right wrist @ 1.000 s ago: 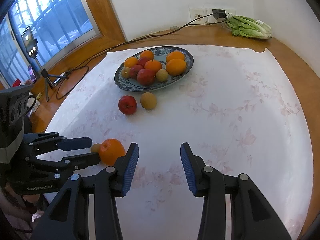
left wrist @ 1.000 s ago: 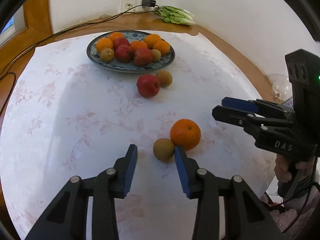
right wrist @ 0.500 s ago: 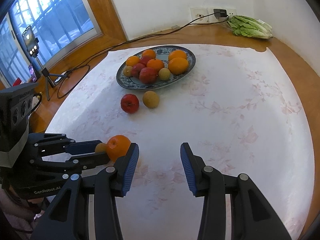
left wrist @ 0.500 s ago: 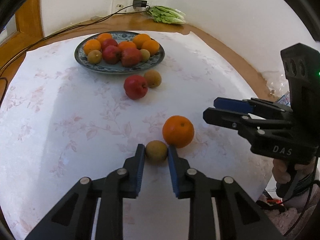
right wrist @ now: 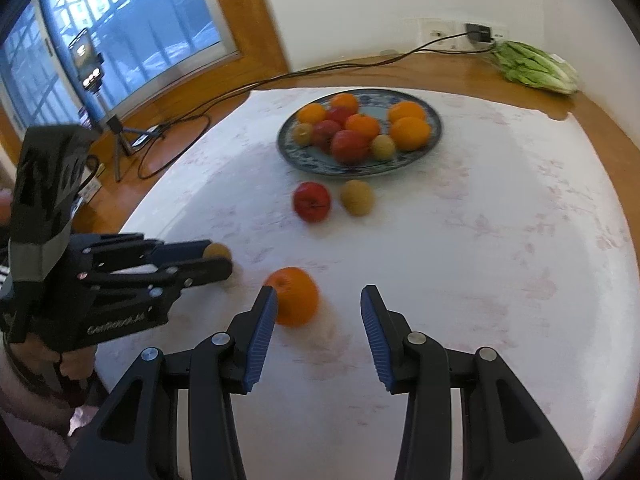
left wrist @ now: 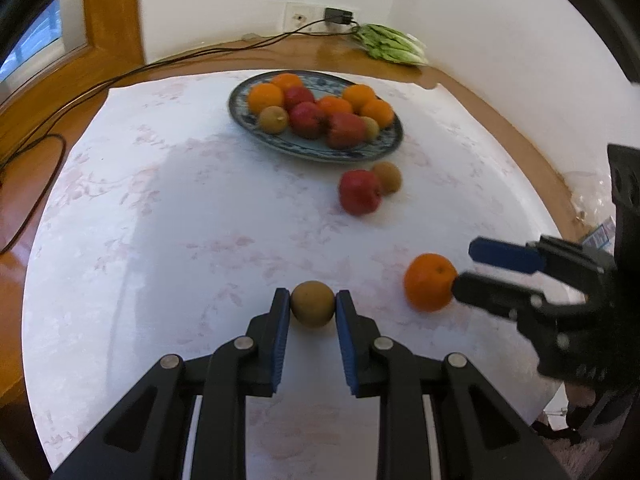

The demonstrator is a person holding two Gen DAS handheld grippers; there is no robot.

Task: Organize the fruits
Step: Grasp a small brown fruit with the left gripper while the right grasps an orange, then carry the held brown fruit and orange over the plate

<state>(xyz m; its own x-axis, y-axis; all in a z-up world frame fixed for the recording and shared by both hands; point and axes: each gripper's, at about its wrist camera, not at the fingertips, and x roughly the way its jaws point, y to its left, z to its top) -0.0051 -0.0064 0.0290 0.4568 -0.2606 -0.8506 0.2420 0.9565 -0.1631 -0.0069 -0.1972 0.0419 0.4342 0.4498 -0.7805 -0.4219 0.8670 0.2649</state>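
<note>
Nearest my left camera, the left claw [left wrist: 312, 306] is clamped on a brown kiwi [left wrist: 312, 303], both blue pads pressing its sides, with the fruit low over the counter [left wrist: 168, 248]. I cannot tell whether the kiwi touches the cloth. Just to its right an orange [left wrist: 429, 282] rests on the counter, and the right claw [right wrist: 318, 308] stands beside it with its pads apart; the left pad is touching or nearly touching the orange, and nothing is gripped.

The counter is round and covered with a white cloth printed with faint pink flowers [right wrist: 500, 232]. Its wooden rim [right wrist: 592, 120] shows beyond the cloth edge.

Farther out, a red apple [left wrist: 359, 192] and a second kiwi [left wrist: 386, 177] lie just beside each other on the cloth, near a blue-patterned plate [left wrist: 316, 151]. That plate holds oranges, red apples and kiwis in a loose pile.

At the far rim I see a bundle of leafy greens [left wrist: 394, 45] against the white wall, a wall socket [left wrist: 300, 16] with a black plug [left wrist: 338, 15], and a dark cable [left wrist: 168, 65] running along the wood. From the right camera, a wood-framed window [right wrist: 132, 36] fills the left wall, with a phone on a small tripod [right wrist: 90, 68] below it.
</note>
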